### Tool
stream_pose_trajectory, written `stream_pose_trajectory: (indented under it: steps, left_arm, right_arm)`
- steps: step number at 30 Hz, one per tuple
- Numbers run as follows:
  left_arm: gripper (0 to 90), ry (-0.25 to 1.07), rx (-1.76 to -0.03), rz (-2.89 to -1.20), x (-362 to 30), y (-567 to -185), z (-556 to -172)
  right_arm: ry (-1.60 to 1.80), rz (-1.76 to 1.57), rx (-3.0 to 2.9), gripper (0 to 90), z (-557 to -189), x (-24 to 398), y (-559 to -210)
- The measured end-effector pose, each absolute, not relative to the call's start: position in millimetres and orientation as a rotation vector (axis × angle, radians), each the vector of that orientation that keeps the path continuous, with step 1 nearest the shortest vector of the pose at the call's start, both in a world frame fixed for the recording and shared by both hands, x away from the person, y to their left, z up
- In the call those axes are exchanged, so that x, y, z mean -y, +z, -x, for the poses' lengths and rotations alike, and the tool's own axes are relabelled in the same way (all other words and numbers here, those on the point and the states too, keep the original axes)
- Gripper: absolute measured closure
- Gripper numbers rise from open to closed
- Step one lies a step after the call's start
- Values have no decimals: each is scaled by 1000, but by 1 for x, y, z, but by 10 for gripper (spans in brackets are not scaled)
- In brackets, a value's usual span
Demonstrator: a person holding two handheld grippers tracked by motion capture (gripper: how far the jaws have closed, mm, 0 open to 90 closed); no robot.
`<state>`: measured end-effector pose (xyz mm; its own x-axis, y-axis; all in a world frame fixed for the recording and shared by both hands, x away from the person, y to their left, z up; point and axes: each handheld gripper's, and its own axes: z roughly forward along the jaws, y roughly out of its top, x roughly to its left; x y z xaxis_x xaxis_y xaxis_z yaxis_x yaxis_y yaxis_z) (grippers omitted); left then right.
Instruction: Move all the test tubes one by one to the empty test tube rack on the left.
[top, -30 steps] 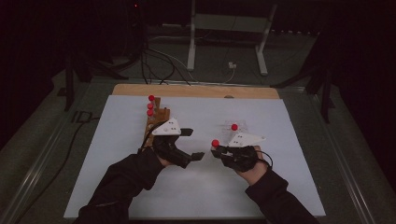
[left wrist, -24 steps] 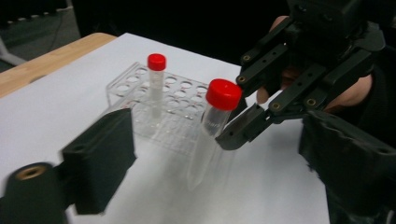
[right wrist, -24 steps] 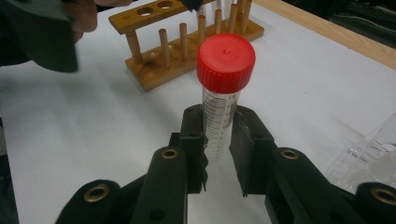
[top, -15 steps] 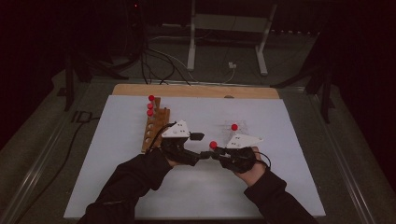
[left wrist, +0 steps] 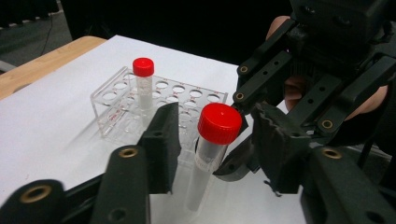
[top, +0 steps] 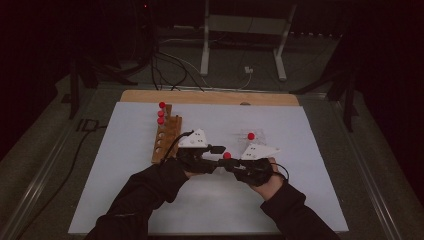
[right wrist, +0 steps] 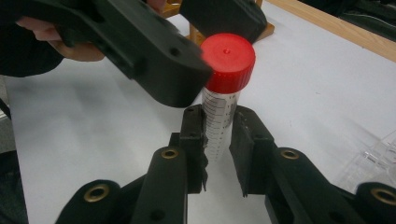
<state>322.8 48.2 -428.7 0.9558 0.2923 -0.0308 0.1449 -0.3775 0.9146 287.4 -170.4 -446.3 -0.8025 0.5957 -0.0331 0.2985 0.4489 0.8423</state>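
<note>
While the right gripper clamps the lower body of a red-capped tube, holding it upright above the white worktop near the middle, the left gripper comes at it from the left with one jaw on each side of the upper part. Its jaws have just been closing, with the tube between them; from the left gripper view there is a gap between the left-hand jaw and the tube, so I judge it not yet gripped. The tube's long axis runs nearly vertical, cap uppermost. Both hands meet level, forearms angling in from the near edge. A clear rack with another tube stands further right; a wooden rack lies to the left.
</note>
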Motion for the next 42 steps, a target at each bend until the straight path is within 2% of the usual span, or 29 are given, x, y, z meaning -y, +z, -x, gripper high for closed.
stream_pose_trajectory:
  steps: [9,26,42]
  left_arm:
    - [670,156,-307,-1976,-45,-431,-324]
    - [712,170,-303,-1967,-47,-426,-325]
    - [714,224,-338,-1957,-66,-413,-326]
  right_arm:
    - [1287,-767,-2380,750,-288,171,-446]
    - [1313,-774,-2359,739,-287,173,-444]
    - [1339,-812,-2271,487,-284,184,-438]
